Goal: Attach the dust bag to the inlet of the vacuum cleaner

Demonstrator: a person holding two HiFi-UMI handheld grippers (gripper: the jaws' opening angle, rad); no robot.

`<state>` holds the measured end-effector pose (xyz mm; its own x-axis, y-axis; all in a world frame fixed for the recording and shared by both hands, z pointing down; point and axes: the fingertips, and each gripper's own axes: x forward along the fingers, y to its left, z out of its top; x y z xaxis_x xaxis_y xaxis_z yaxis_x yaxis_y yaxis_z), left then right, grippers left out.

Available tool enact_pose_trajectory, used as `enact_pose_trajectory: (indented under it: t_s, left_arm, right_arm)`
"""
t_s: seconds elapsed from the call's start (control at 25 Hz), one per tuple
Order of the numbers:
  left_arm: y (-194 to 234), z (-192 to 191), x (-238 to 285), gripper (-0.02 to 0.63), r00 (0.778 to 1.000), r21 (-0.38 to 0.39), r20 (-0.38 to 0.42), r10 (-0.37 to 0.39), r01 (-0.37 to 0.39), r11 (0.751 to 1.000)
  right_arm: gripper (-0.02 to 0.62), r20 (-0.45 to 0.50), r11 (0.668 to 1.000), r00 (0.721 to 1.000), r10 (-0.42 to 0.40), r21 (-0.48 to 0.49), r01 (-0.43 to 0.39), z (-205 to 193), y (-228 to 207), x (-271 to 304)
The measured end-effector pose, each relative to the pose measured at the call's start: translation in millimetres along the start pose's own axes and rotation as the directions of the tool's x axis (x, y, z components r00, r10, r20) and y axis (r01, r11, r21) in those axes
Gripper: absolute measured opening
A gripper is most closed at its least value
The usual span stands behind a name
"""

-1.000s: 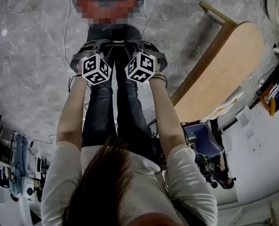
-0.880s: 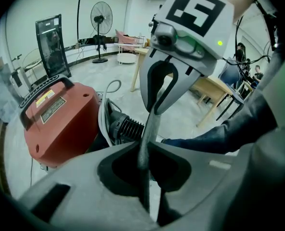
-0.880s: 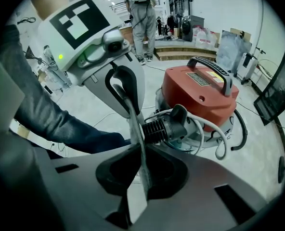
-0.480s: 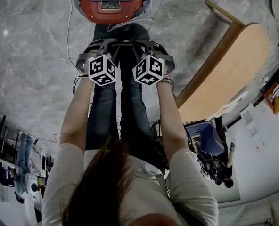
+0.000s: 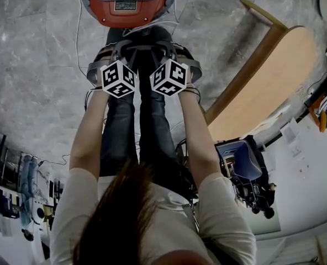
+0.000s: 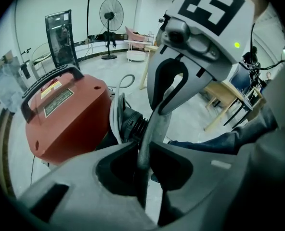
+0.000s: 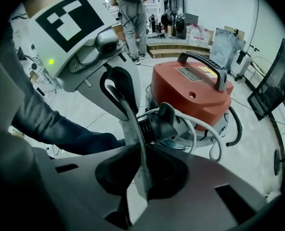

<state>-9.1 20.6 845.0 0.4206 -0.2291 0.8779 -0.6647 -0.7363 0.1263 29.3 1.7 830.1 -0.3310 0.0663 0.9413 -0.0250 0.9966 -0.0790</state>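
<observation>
A red vacuum cleaner (image 5: 129, 1) stands on the floor ahead of the person's legs, and its black ribbed inlet (image 6: 133, 124) faces the grippers. Both grippers hold a thin grey dust bag (image 6: 154, 124) between them, just short of the inlet (image 7: 154, 121). The left gripper (image 6: 142, 150) has the bag's edge between its jaws; they are opening, though the pads still touch it. My right gripper (image 7: 140, 153) is shut on the opposite edge of the bag (image 7: 133, 124). In the head view the two grippers (image 5: 119, 57) (image 5: 164, 55) sit side by side right below the vacuum.
A white hose and cable (image 7: 205, 129) loop round the vacuum's base. A wooden table (image 5: 263, 81) stands to the right, with a blue-seated chair (image 5: 241, 164) near it. A fan (image 6: 110, 13) and a standing person (image 7: 132, 13) are far off.
Both grippers have shifted slightly toward the vacuum with the bag stretched between them. The vacuum has not moved.
</observation>
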Motion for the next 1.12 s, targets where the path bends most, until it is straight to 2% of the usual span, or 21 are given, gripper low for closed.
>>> enact_pose_trajectory:
  t_s: [0.24,0.4,0.56,0.68,0.88,0.96,1.12]
  left_arm:
    - [9.8,4.4,3.1,0.084,0.999,0.062,-0.031,-0.007,0.009,0.998]
    - [11.2,4.7,4.6,0.085,0.999,0.065,-0.032,-0.015,0.018,0.998]
    - [7.6,3.7,4.7,0.084,1.0,-0.047,-0.017,0.026,-0.027,0.999]
    - [7.0,2.7,4.1,0.086,0.998,-0.126,0.0,0.067,-0.066,0.99]
    - [4.9,1.1,3.5,0.086,0.996,-0.172,0.007,0.093,-0.091,0.981]
    - [7.3,2.7,4.8,0.087,0.996,-0.149,-0.006,0.084,-0.084,0.985]
    - [11.3,8.3,5.2,0.094,0.999,0.039,-0.038,0.027,-0.025,0.999]
  right_arm:
    - [0.043,0.023,0.987,0.999,-0.035,0.156,0.031,-2.1,0.0,1.5]
    - [0.043,0.012,0.977,0.998,-0.066,0.204,0.062,-2.6,-2.4,3.1]
    - [0.048,-0.009,0.982,0.997,-0.079,0.169,0.079,-3.9,-6.9,4.5]
    - [0.049,-0.017,0.994,0.998,-0.065,0.083,0.066,-1.8,-11.1,6.0]
    - [0.051,-0.014,0.998,0.998,-0.054,0.018,0.054,0.2,-13.5,7.1]
    - [0.051,-0.002,0.996,0.998,-0.068,0.059,0.068,-0.9,-12.7,5.9]
    - [0.043,0.03,0.97,0.993,-0.11,0.22,0.101,-3.5,-5.5,0.6]
